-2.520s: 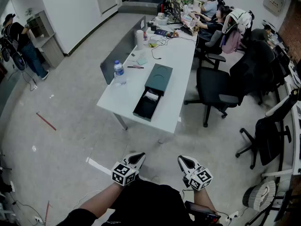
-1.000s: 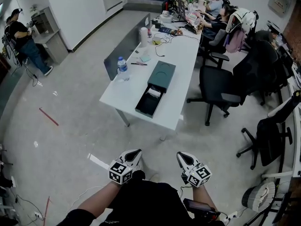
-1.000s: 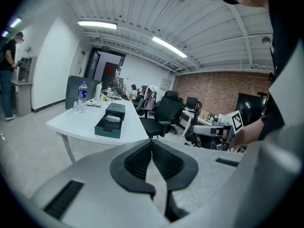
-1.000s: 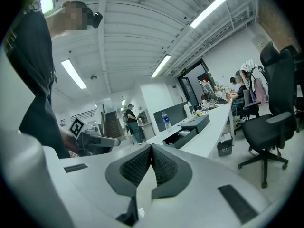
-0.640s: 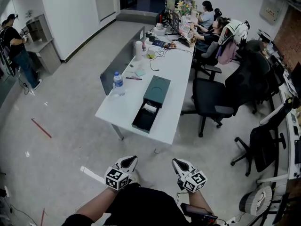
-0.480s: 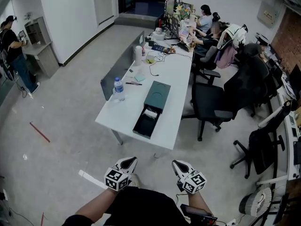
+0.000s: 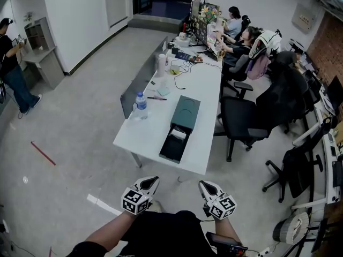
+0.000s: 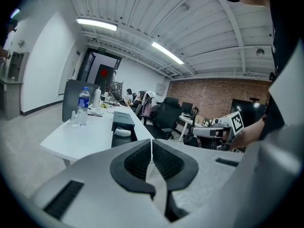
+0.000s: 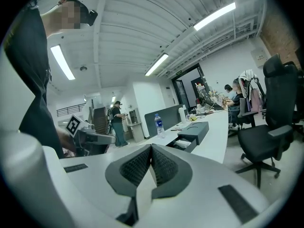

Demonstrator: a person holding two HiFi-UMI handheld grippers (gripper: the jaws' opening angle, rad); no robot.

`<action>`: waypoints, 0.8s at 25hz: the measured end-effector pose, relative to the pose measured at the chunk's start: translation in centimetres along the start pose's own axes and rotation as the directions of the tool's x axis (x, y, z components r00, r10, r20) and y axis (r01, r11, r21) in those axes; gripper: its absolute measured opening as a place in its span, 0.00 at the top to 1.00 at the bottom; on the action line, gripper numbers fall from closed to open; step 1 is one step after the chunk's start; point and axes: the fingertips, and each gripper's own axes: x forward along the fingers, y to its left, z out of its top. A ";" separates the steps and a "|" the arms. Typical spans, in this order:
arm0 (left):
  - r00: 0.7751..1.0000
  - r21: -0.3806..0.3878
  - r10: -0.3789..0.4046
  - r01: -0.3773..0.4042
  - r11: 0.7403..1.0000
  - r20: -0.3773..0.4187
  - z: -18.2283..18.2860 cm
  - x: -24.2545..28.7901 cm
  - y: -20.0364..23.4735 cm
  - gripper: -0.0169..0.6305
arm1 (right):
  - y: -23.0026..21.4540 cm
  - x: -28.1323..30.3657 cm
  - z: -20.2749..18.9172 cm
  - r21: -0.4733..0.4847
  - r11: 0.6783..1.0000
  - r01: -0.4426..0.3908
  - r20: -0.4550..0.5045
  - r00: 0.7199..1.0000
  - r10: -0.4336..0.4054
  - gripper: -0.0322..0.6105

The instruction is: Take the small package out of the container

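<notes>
A dark green container (image 7: 185, 113) lies on the white table (image 7: 144, 138), its black drawer (image 7: 174, 146) pulled out toward me. A small white package (image 7: 179, 134) rests in the drawer. My two grippers hang low in front of my body, well short of the table. The left gripper (image 7: 151, 180) and the right gripper (image 7: 205, 185) are both shut with nothing between the pads. In the left gripper view the shut left gripper (image 8: 151, 148) points at the container (image 8: 123, 120) and package (image 8: 122, 132). Past the shut right gripper (image 9: 151, 152) in the right gripper view lie the container (image 9: 195, 128) and package (image 9: 183, 143).
A water bottle (image 7: 141, 105) stands at the table's left edge by a grey divider panel (image 7: 140, 79). Black office chairs (image 7: 244, 114) line the right side. People sit at the far end (image 7: 236, 25). A person stands at far left (image 7: 10, 74). A red stick (image 7: 42, 152) lies on the floor.
The head view has shifted a little, with the table now slightly right of centre. Both grippers stay shut and low in front of the body. Nothing on the table has moved.
</notes>
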 end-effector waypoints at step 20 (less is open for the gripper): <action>0.999 -0.058 0.048 -0.047 0.997 0.019 0.9 -1.7 6.7 0.95 | -0.2 7.6 1.3 -0.022 1.000 -0.014 -0.064 0.998 0.012 0.91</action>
